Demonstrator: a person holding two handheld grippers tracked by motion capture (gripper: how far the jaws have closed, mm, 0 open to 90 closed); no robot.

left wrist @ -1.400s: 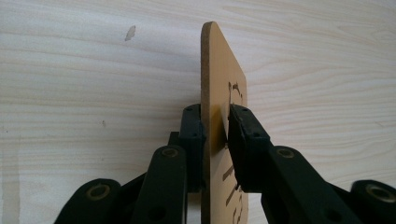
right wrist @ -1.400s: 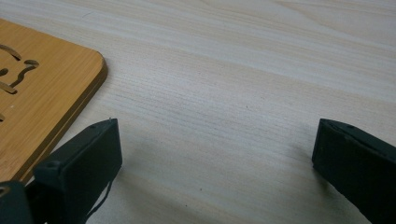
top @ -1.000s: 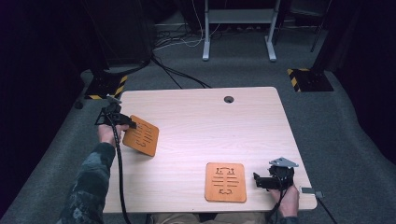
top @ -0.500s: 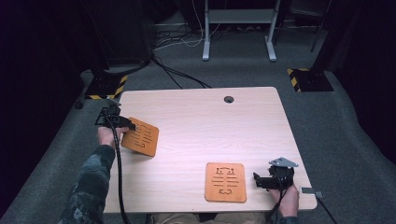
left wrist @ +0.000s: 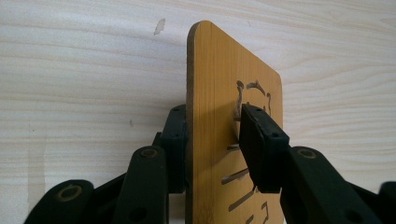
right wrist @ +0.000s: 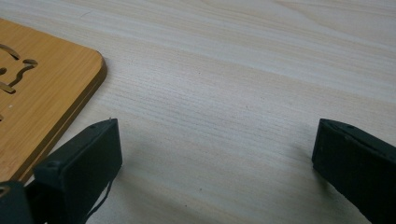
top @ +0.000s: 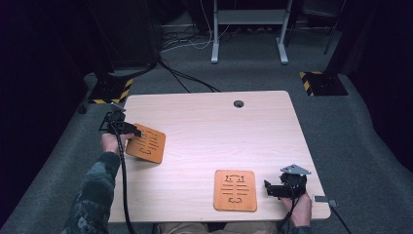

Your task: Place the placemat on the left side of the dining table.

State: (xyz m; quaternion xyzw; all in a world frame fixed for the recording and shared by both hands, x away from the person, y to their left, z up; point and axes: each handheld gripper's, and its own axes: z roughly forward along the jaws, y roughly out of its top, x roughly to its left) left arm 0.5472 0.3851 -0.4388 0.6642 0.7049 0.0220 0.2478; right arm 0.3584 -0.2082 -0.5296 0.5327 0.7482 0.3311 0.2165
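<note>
Item one: wooden board (left wrist: 219,116), cut-out pattern, at the worktop's (top: 204,126) left edge, between my left tongs (top: 127,129). One pad touches its back, the other stands just off its face; the jaws have just been opening, so I judge a release. Against a second ago the board appears to lie flatter.

Item two: second board (top: 235,190), flat near the front edge, untouched. My right tongs (right wrist: 215,154) rest spread beside it, holding nothing.
</note>
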